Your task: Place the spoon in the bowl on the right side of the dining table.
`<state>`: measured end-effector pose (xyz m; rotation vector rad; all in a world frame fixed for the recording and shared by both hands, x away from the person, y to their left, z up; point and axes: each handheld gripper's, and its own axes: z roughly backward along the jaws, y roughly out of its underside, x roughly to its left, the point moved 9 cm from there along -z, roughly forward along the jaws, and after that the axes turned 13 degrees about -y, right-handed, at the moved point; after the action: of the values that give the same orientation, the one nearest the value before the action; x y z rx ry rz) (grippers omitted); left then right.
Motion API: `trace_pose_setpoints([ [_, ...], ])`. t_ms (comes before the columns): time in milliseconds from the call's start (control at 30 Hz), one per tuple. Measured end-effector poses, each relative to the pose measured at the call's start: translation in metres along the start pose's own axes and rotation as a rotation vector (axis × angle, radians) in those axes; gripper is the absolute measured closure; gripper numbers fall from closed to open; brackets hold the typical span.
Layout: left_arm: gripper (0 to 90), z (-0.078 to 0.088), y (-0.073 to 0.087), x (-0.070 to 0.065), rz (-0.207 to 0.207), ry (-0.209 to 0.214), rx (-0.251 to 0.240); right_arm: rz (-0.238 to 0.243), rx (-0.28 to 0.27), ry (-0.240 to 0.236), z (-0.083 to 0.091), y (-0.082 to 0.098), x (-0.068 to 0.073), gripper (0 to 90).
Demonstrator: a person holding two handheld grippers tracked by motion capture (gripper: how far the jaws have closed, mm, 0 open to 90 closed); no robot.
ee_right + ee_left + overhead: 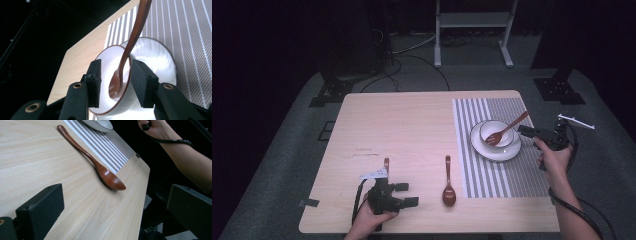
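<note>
A wooden fork (507, 129) rests in a white bowl (495, 133) that stands on a white plate (495, 148), itself on a grey striped placemat (497, 175) at the right side of the light wooden table (402, 130). In the high view the fork's long axis runs diagonally: its tines lie down inside the bowl, toward the person and to the left, and its handle rises over the bowl's far right rim, pointing away and to the right.

The right gripper (528, 131) is held level at the right of the plate, its jaws aimed leftward at the bowl. In the right gripper view the two black jaws stand apart, one on either side of the fork's head, which lies in the bowl between and beyond them; the pads do not press on the fork, and the handle climbs away toward the top of that view.

The left gripper (404, 195) rests low over the near left part of the table, jaws apart with nothing between them. A wooden spoon (448, 181) lies flat on the bare table just left of the placemat, bowl end toward the person, handle pointing away. In the left gripper view it lies ahead of the open jaws, well clear of them. Another brown wooden handle (386, 163) shows just beyond the left gripper.
</note>
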<state>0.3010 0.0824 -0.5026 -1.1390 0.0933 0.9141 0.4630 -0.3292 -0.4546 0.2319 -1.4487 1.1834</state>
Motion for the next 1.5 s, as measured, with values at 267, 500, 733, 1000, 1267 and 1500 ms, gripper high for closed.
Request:
trace_pose_setpoints([
  [267,0.0,0.001,0.0,0.0,-0.002,-0.002,-0.003,0.005,0.023,-0.025,0.005,0.015,0.007,58.7],
  [500,0.0,0.001,0.0,0.0,-0.002,-0.003,-0.001,0.003,0.036,-0.051,0.009,0.026,0.012,58.3],
  [733,0.0,0.001,0.0,0.0,-0.003,-0.004,-0.003,0.015,0.057,-0.064,0.014,0.037,0.018,57.4],
  [1000,0.0,0.001,0.0,0.0,0.0,-0.004,-0.005,0.022,0.076,-0.075,0.019,0.051,0.02,56.1],
  [1267,0.0,0.0,0.0,0.0,-0.003,-0.006,-0.004,0.017,0.084,-0.095,0.02,0.062,0.024,55.6],
  [1500,0.0,0.001,0.0,0.0,0.0,-0.005,-0.005,0.017,0.095,-0.111,0.018,0.075,0.025,55.5],
])
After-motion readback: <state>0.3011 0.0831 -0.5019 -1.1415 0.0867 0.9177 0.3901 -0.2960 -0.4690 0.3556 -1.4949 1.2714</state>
